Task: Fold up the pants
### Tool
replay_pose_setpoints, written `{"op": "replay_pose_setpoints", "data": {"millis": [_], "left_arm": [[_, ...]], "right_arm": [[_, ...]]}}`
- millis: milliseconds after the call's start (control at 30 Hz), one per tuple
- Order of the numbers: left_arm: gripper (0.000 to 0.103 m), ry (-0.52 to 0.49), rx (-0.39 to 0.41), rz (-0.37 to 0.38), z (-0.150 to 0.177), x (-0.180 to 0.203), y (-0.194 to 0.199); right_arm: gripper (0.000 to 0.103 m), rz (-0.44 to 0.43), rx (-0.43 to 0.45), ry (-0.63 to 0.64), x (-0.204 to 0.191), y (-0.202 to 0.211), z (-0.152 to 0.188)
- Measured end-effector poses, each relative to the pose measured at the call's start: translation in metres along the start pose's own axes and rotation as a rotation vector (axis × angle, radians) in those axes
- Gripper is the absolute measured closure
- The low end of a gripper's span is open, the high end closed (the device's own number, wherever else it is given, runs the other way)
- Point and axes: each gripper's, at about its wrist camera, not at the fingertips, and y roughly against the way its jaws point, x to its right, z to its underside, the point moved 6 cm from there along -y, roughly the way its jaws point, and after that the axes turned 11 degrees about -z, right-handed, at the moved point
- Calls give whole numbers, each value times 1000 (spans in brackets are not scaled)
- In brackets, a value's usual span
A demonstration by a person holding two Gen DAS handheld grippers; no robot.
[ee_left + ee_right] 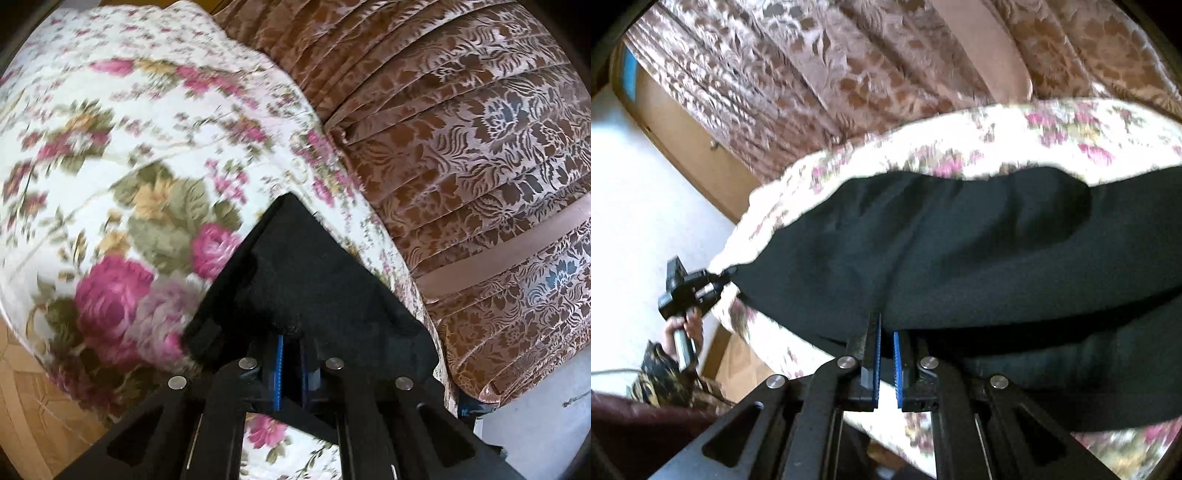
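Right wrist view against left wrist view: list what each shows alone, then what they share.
Only the right wrist view: the left gripper from outside, pinching the pants' far end, the hand on its handle, the pants' long spread, a white wall.

Only the left wrist view: wood floor and big roses.

Both: black pants clamped in shut jaws, the floral bedspread, the brown curtain.

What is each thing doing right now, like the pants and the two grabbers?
Black pants: spread across the bed, lifted at the pinched edges.
Left gripper: shut on a corner of the pants.
Right gripper: shut on the pants' near edge.
Flowery bedspread: lying on the bed under the pants.
Brown curtain: hanging in pleats behind the bed.
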Motion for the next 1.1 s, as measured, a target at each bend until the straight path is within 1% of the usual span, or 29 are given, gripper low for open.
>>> {"op": "replay_pose_setpoints", "data": {"millis": [67,133,267,367,400,433,467,500,600,667,767,833,867,967,1000,1033,1100], "left_arm": [[97,14,-10,-10,5,-7,-2],[97,19,-16,-19,7,-12,-4],[97,0,-21,-47,12,-15,-8],[97,7,-26,-49,15,-19,-8],[96,-2,-28,-63,17,-20,-9],[96,-27,-32,-91,19,-21,-13],[94,-37,-37,-111,20,-21,-16],[94,-39,-44,-121,21,-21,-18],[94,-39,-18,-121,19,-16,-8],[95,-40,27,-93,17,-10,6],[96,-70,52,-86,17,0,16],[96,-90,49,-107,17,0,15],[96,-85,36,-120,18,-2,11],[94,-44,-26,-144,25,-17,-6],[93,-31,-34,-140,27,-20,-9],[93,-30,-25,-135,28,-21,-9],[92,-22,-30,-126,27,-21,-9]], "right_arm": [[98,4,-29,-39,9,-8,14],[98,14,-45,-52,14,-13,21],[98,37,-65,-47,19,-20,25],[98,52,-88,-57,25,-27,29],[98,52,-90,-65,27,-29,29],[98,53,-94,-73,29,-32,30],[98,54,-100,-76,32,-34,32],[98,53,-101,-81,33,-37,32],[98,51,-101,-90,36,-40,30],[98,66,-102,-67,32,-40,29],[98,65,-84,-63,27,-37,25],[98,68,-86,-48,26,-34,23],[98,70,-87,-39,25,-32,22],[98,74,-70,-16,21,-27,18],[98,88,-72,-15,23,-28,19],[98,104,-73,-23,27,-29,20],[98,108,-61,-65,36,-29,21]]}}
